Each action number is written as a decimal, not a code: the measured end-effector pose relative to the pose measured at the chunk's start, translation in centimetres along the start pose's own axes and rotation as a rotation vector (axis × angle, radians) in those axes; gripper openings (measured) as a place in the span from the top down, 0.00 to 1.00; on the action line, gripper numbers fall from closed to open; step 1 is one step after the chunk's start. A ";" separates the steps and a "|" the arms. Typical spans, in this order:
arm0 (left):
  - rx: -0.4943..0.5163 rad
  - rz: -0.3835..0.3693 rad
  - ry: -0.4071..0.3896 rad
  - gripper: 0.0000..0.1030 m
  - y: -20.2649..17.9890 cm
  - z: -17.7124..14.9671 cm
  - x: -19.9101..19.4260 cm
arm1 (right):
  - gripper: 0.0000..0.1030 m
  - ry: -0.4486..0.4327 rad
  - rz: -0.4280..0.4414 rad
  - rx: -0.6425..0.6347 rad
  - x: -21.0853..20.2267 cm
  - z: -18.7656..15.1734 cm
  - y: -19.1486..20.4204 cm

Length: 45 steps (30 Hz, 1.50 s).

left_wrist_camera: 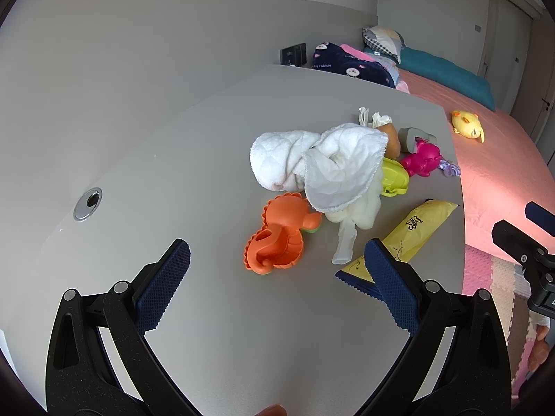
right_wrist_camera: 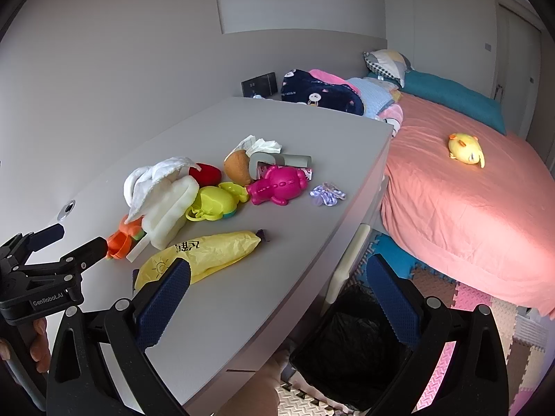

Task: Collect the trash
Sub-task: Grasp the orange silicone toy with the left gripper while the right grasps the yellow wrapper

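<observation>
Both my tools wide open and empty, left tool over grey surface, right tool above black-lined bin, yellow snack wrapper on surface beside toys.

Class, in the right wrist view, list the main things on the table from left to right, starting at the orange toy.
Orange toy → white towel → lime-yellow toy → pink toy → purple hair tie.
</observation>
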<state>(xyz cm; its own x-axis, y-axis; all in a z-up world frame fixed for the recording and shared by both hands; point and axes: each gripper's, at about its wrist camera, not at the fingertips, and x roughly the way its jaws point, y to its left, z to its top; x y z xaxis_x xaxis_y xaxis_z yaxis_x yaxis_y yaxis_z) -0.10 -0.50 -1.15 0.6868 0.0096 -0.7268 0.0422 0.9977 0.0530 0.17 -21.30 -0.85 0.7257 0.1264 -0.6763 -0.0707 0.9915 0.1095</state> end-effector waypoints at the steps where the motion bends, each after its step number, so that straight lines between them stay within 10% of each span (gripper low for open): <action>1: 0.000 -0.001 0.001 0.06 0.1 0.1 0.0 | 0.02 0.001 0.000 -0.002 -0.1 0.1 0.1; 18: -0.051 0.035 0.068 0.06 2.8 -0.1 2.5 | 0.02 0.046 0.141 -0.199 2.2 -0.6 4.1; 38: 0.022 0.020 0.131 0.06 2.2 1.2 6.7 | 0.02 0.157 0.215 -0.009 7.7 0.2 3.9; 45: 0.019 -0.014 0.154 0.06 2.6 1.5 7.6 | 0.22 0.163 0.255 0.045 9.0 0.5 4.3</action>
<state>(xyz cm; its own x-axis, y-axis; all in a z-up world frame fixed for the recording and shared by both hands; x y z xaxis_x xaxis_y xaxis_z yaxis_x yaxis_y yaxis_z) 6.30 2.04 -5.48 0.5665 0.0075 -0.8240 0.0656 0.9964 0.0542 6.73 -15.87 -6.06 0.5684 0.3780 -0.7308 -0.2031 0.9252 0.3206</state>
